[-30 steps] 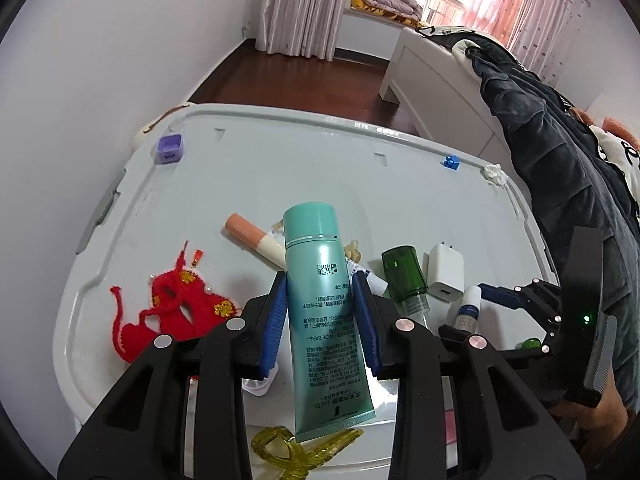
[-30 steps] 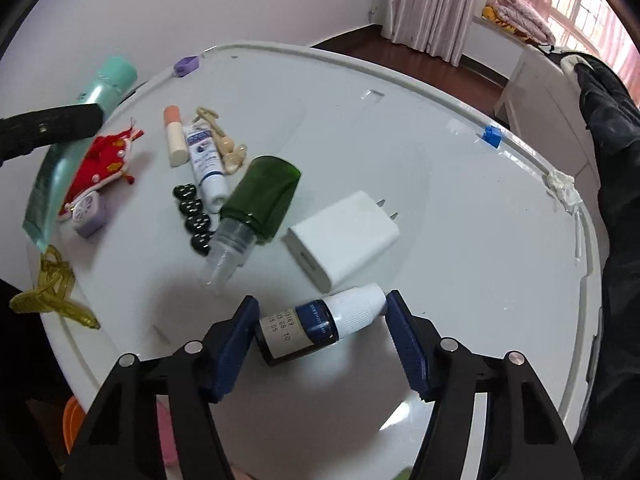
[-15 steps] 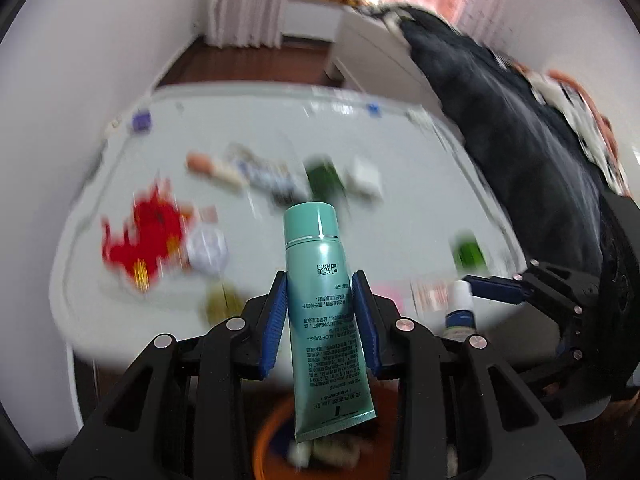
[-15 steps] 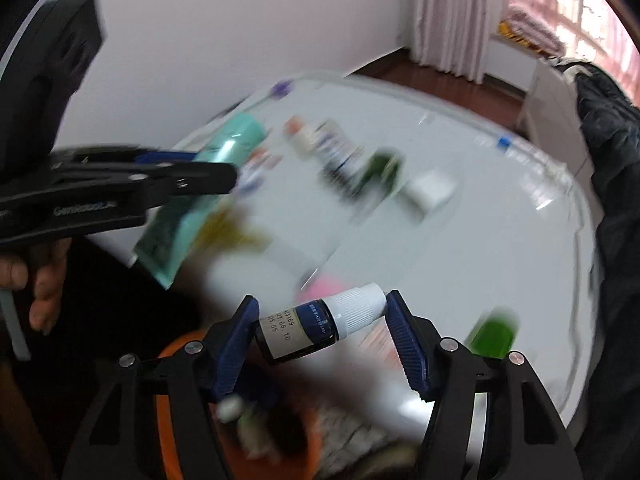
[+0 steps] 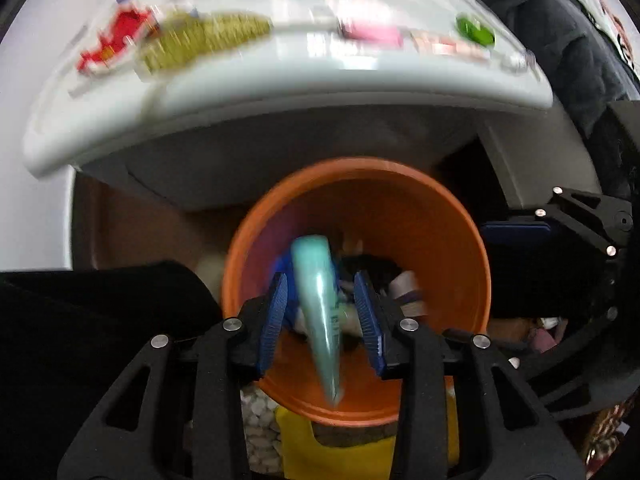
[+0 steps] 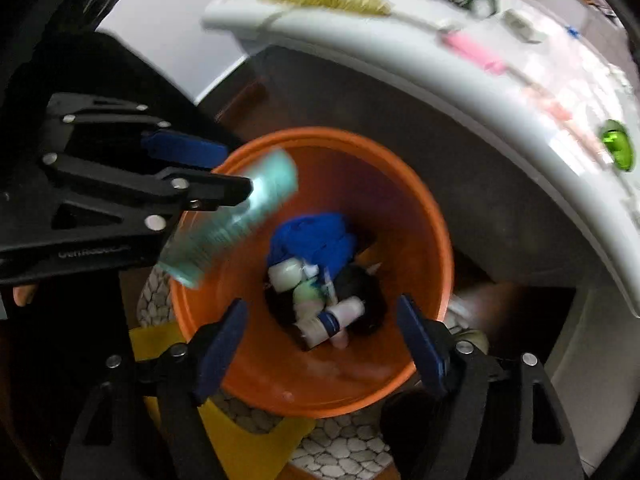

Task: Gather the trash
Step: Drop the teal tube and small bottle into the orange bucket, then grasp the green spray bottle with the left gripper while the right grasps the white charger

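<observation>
Right gripper [image 6: 320,344] spread, nothing between pads, above orange bin [image 6: 420,216]. Left gripper [image 5: 322,312] above bin, pads apart; teal tube [image 5: 320,300] between them, contact unclear through blur. Small bottle [image 6: 340,316] among trash at bin bottom. White table [image 5: 280,92] beyond bin.

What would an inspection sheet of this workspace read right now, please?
Surface: white table, blurred, beside and above the bin.
Job's things: teal tube tilted over orange bin; small bottle and blue item inside.
Clutter: red ornament, yellow-green clip, pink item, green item on the table, all blurred.
Grippers: left gripper around the tube, grip unclear; right gripper open, empty, over the bin.
Cables: nothing seen.
Surroundings: pebble-pattern mat, yellow sheet, dark clothing.
</observation>
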